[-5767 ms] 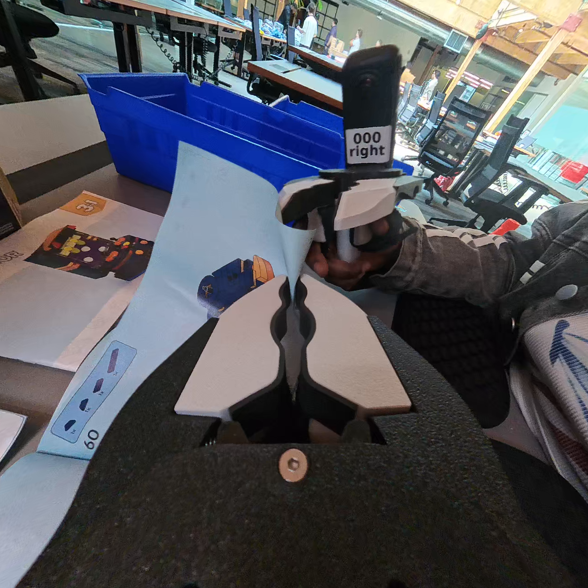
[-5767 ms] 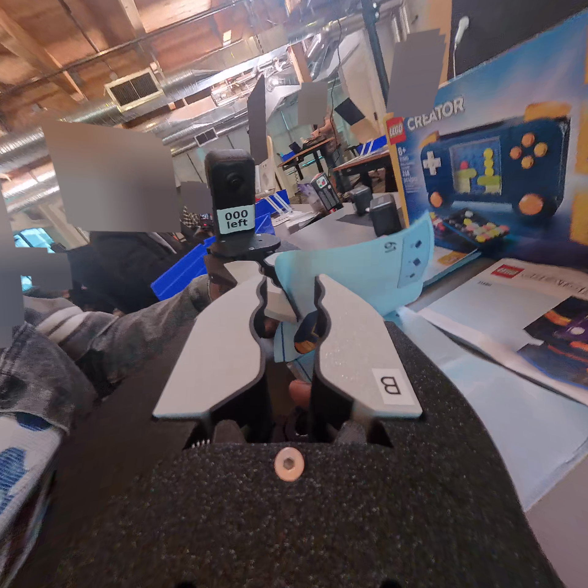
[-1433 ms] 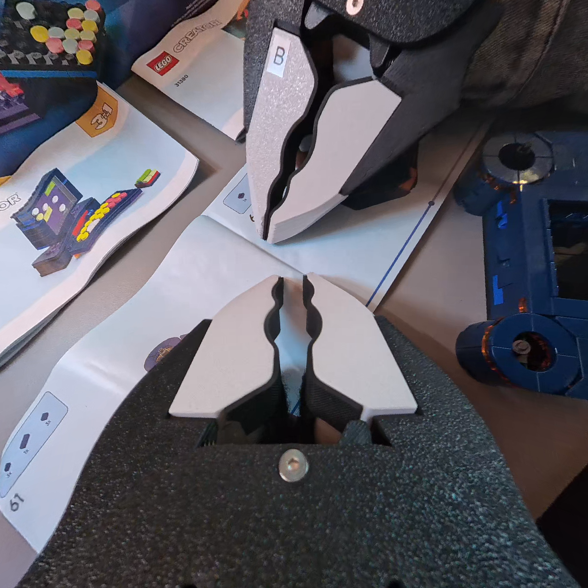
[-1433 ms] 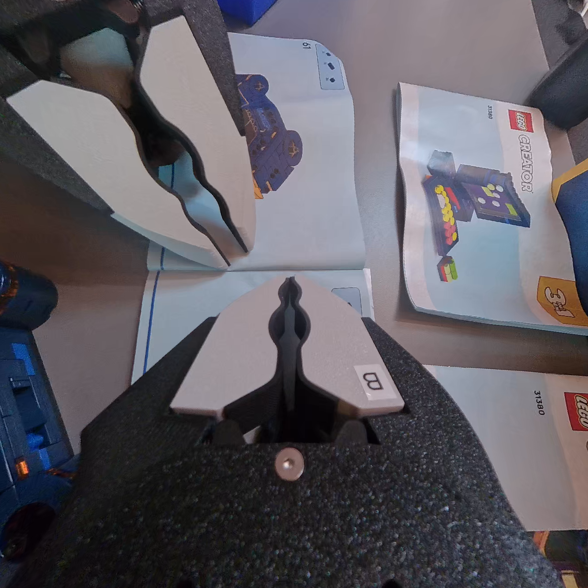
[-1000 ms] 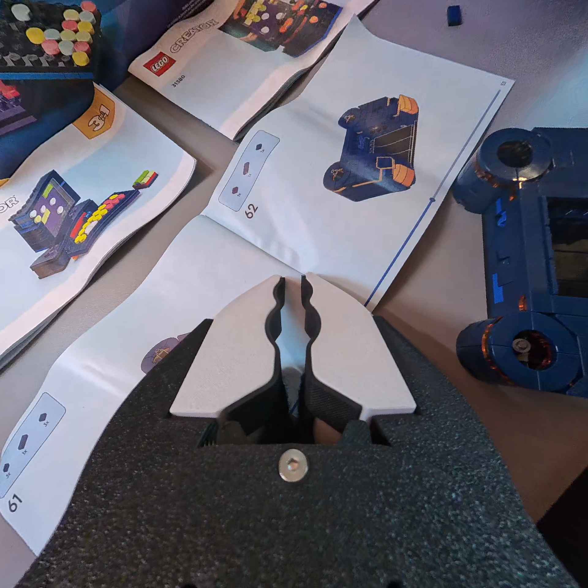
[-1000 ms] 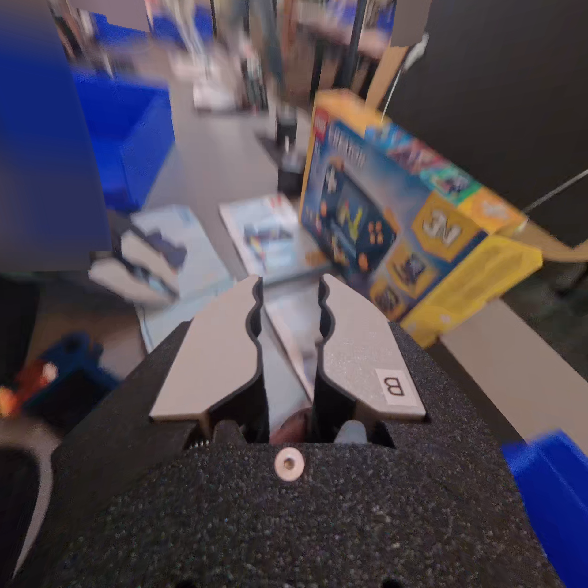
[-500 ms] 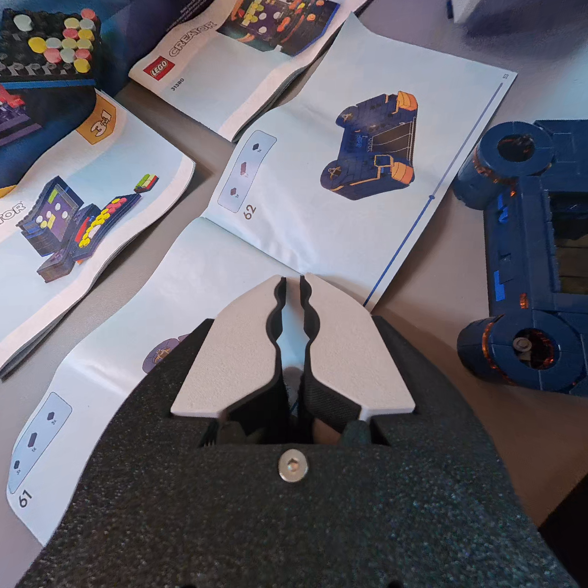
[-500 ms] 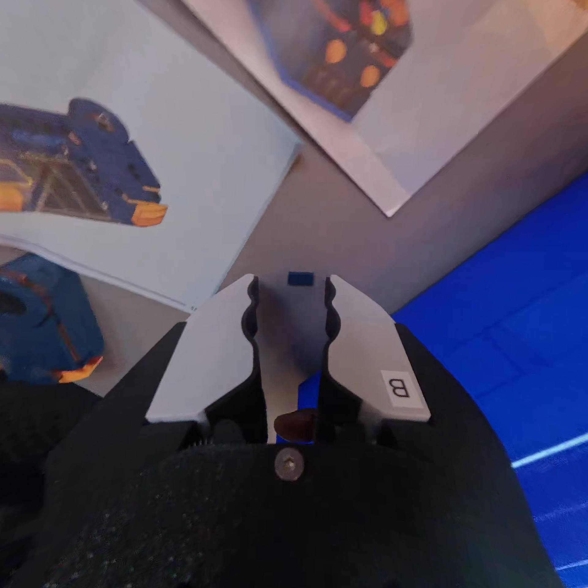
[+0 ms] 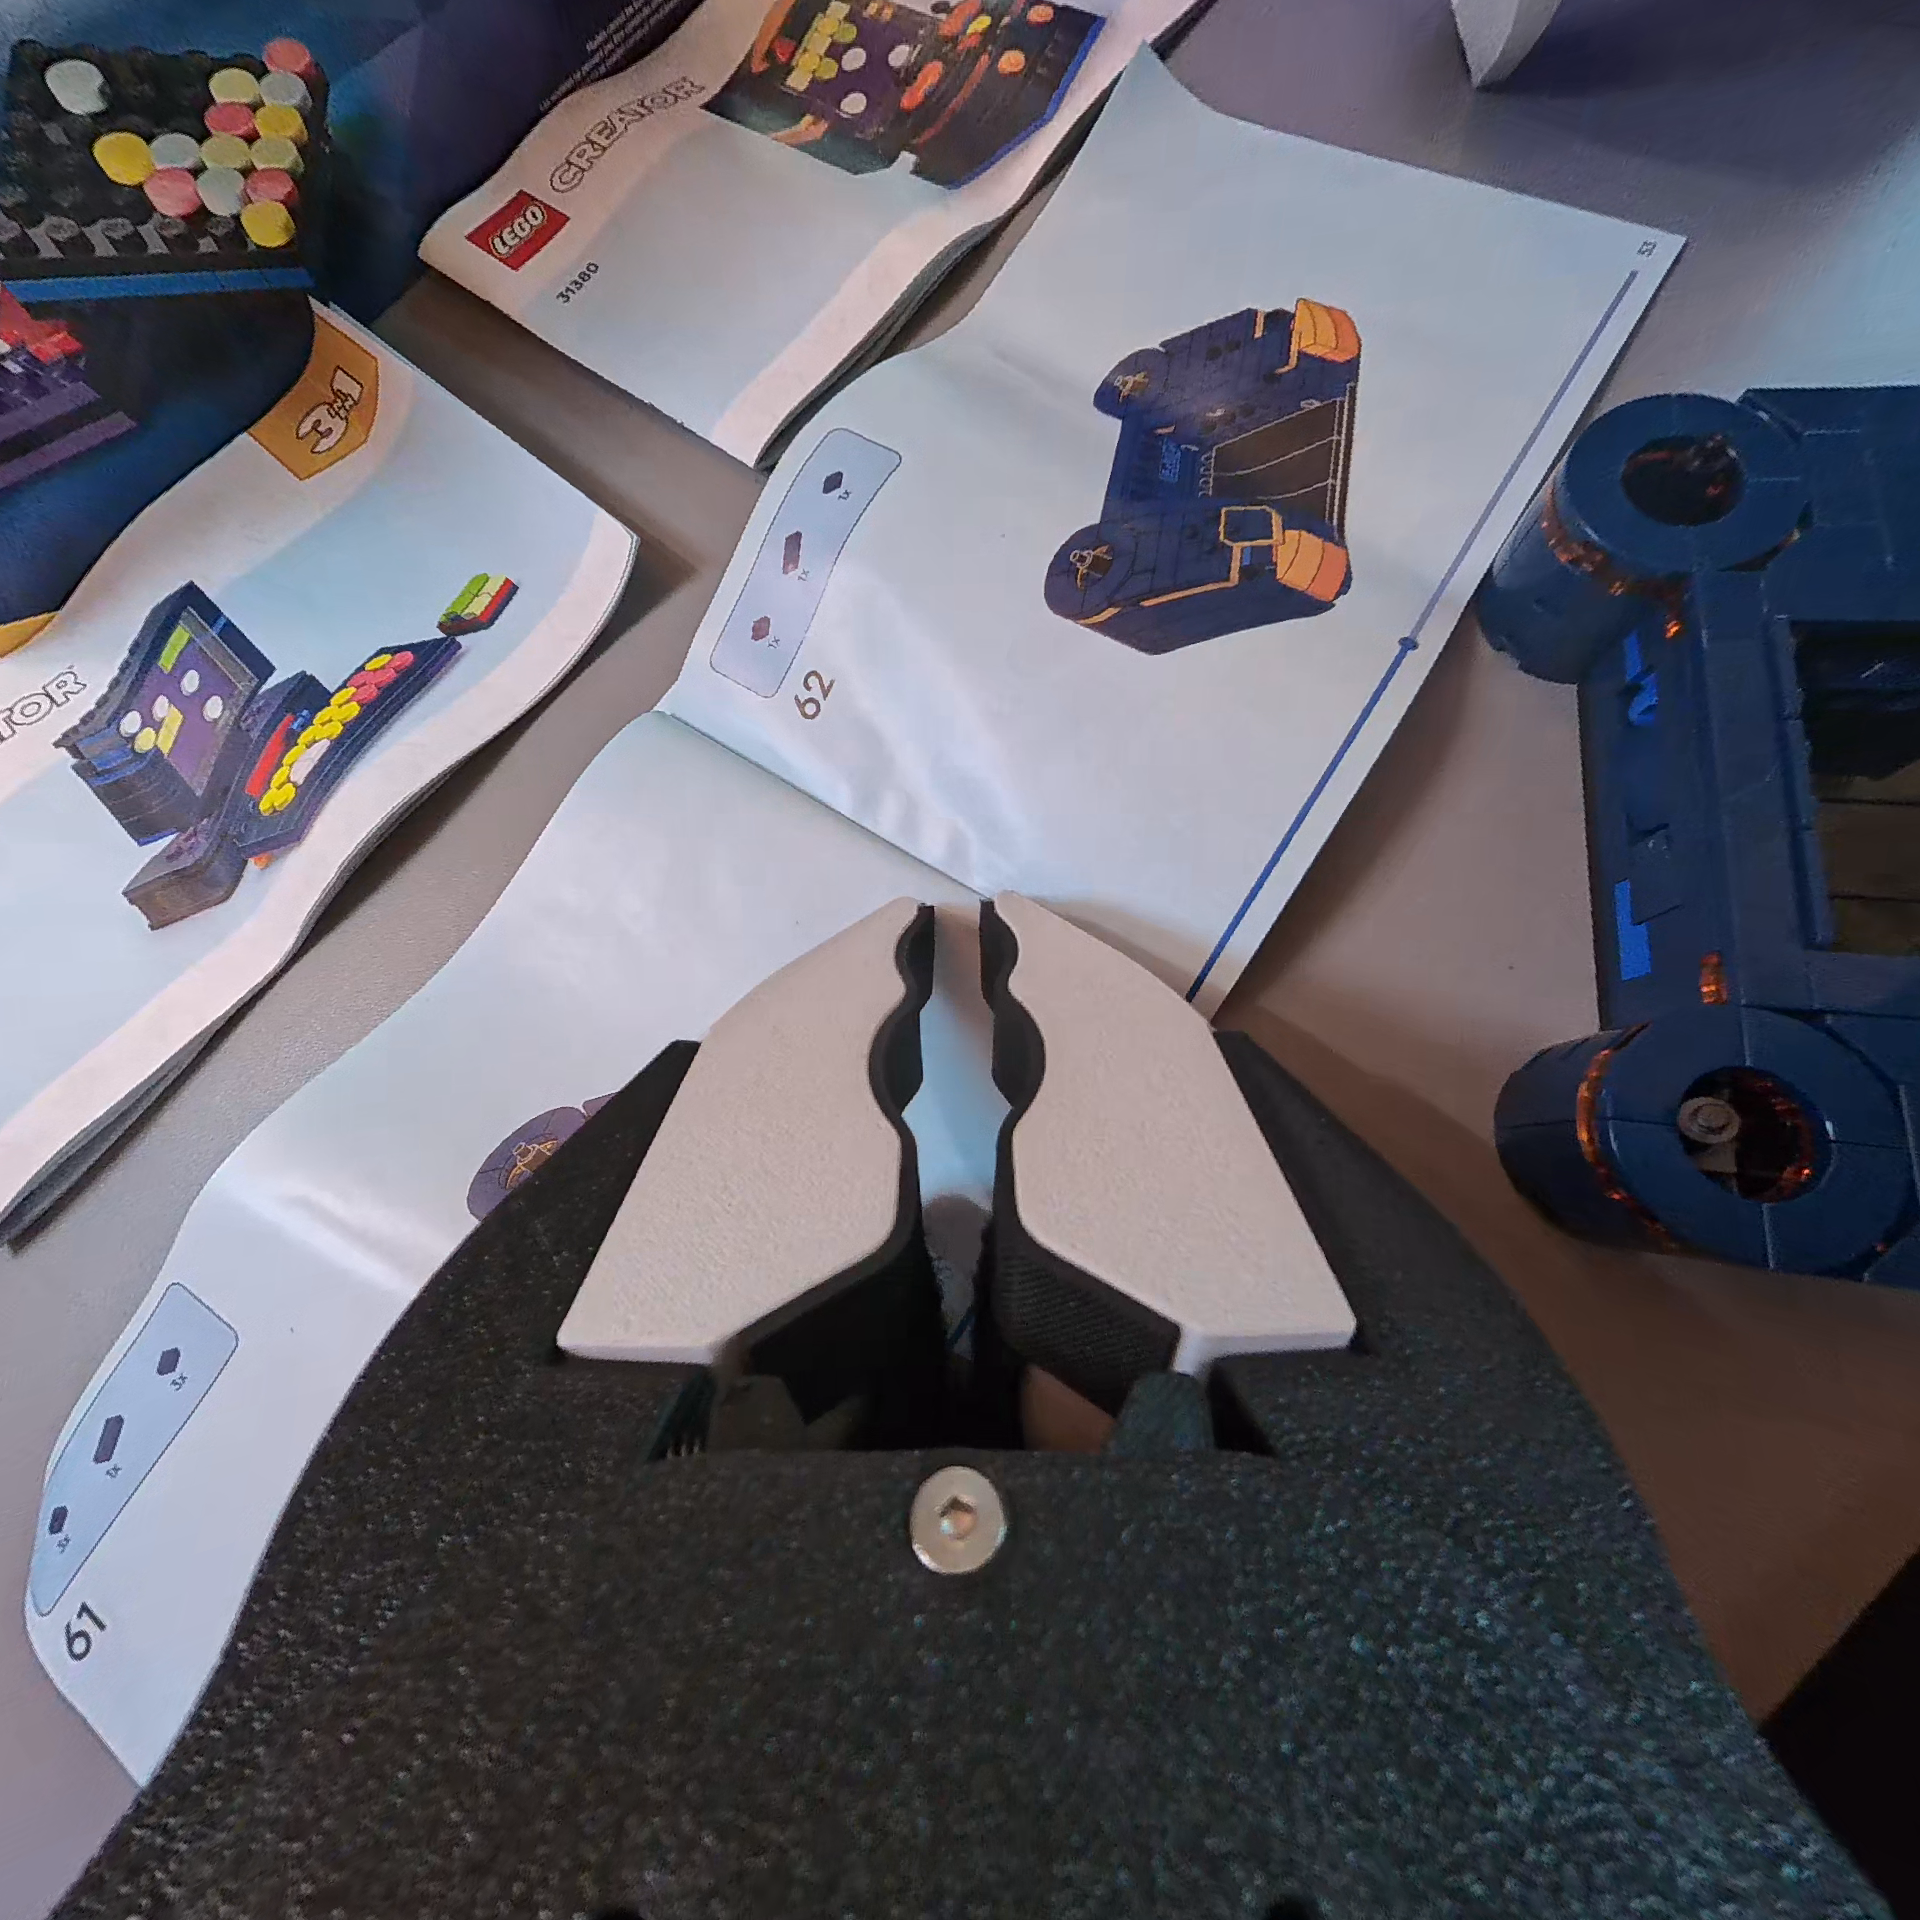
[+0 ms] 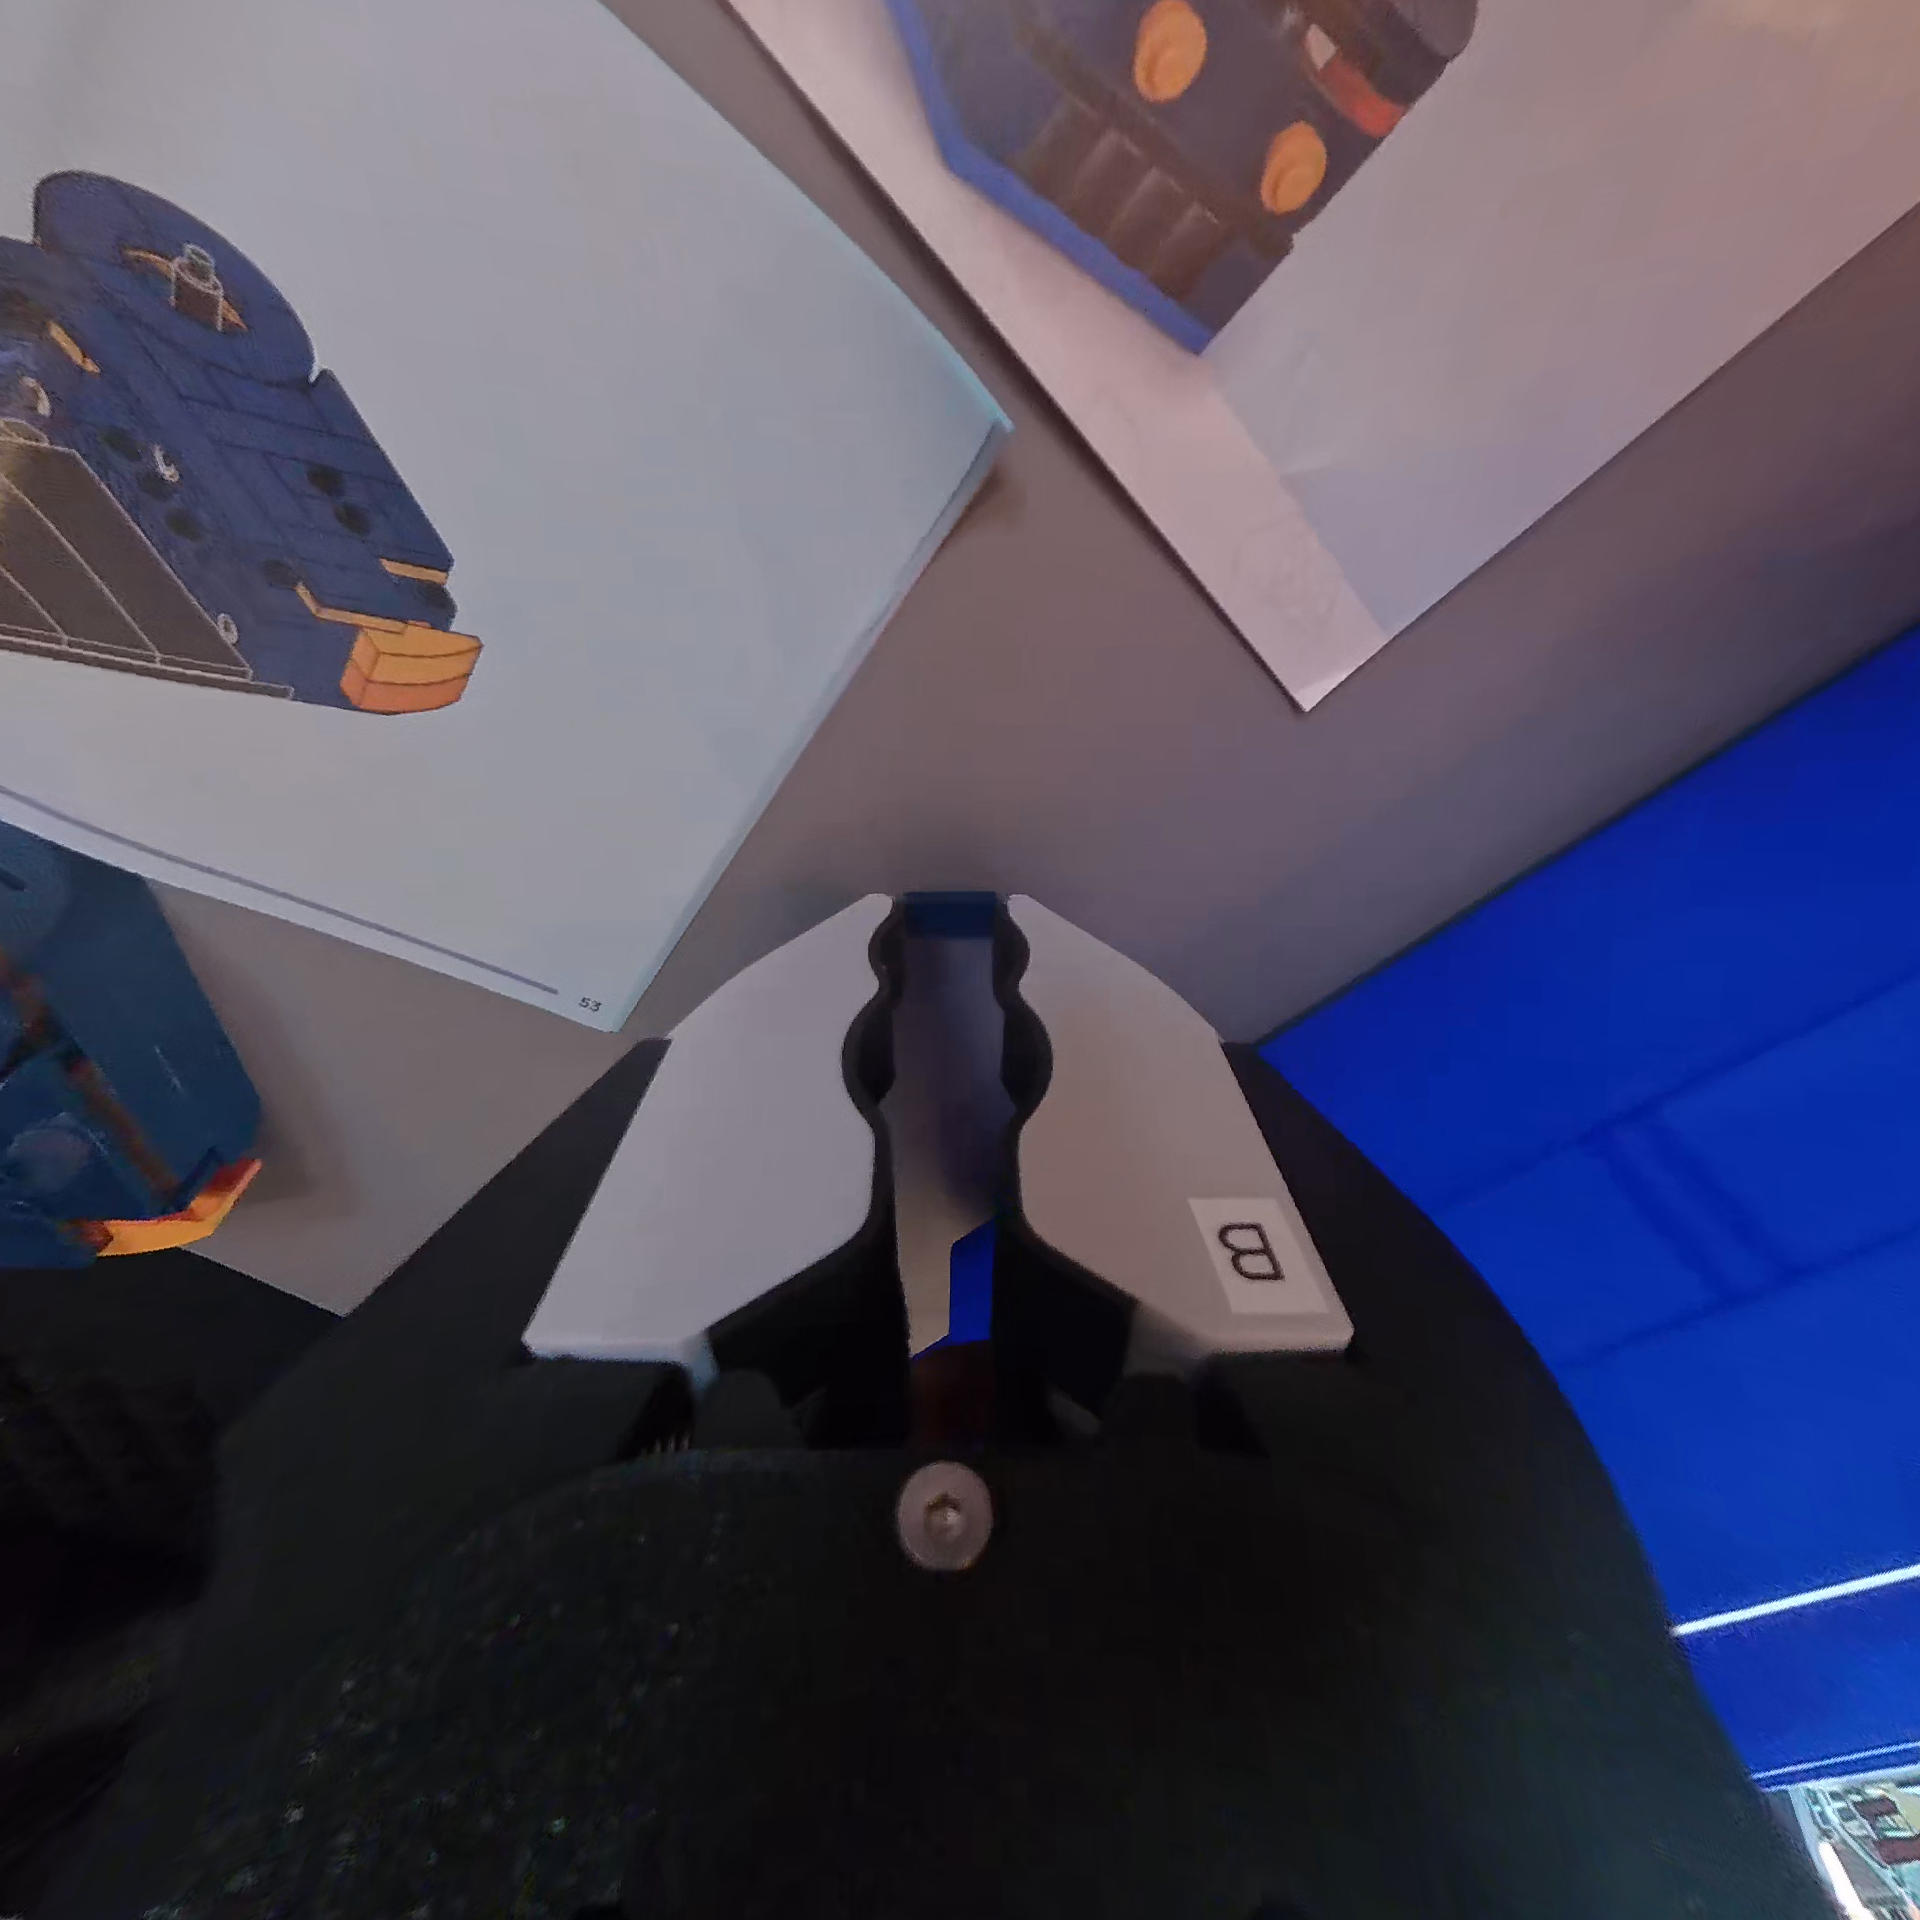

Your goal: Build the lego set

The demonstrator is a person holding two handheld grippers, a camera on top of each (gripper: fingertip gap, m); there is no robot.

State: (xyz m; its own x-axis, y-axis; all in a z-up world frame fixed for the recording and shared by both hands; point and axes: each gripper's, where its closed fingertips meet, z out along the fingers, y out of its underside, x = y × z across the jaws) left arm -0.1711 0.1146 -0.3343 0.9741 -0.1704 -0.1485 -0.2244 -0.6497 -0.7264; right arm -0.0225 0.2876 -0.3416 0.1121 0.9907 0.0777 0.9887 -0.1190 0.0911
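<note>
My right gripper (image 10: pixel 951 920) points down at the grey table and is closed on a small blue brick (image 10: pixel 951 912) held between its fingertips. The dark blue, partly built controller model (image 9: pixel 1714 831) with orange trim lies to the right of the open instruction booklet (image 9: pixel 1039 644). The model's corner also shows in the right wrist view (image 10: pixel 104 1091). My left gripper (image 9: pixel 956 914) hovers low over the near edge of the booklet. Its jaws are together but for a thin slit, with nothing between them. A white tip of the right gripper (image 9: pixel 1496 42) shows at the top edge.
Two closed booklets (image 9: pixel 260 675) (image 9: pixel 727 208) lie left of and behind the open one. The set's box (image 9: pixel 135 208) is at the far left. A blue bin (image 10: pixel 1662 1091) stands right beside the right gripper, and a booklet (image 10: pixel 1455 364) lies ahead of it. The tips of one gripper are about 25 cm away from the tips of the other.
The page both grippers held has been laid flat and released. The right gripper swung away to the table by the bin, came down over the small blue brick and closed on it. The left barely moved.
</note>
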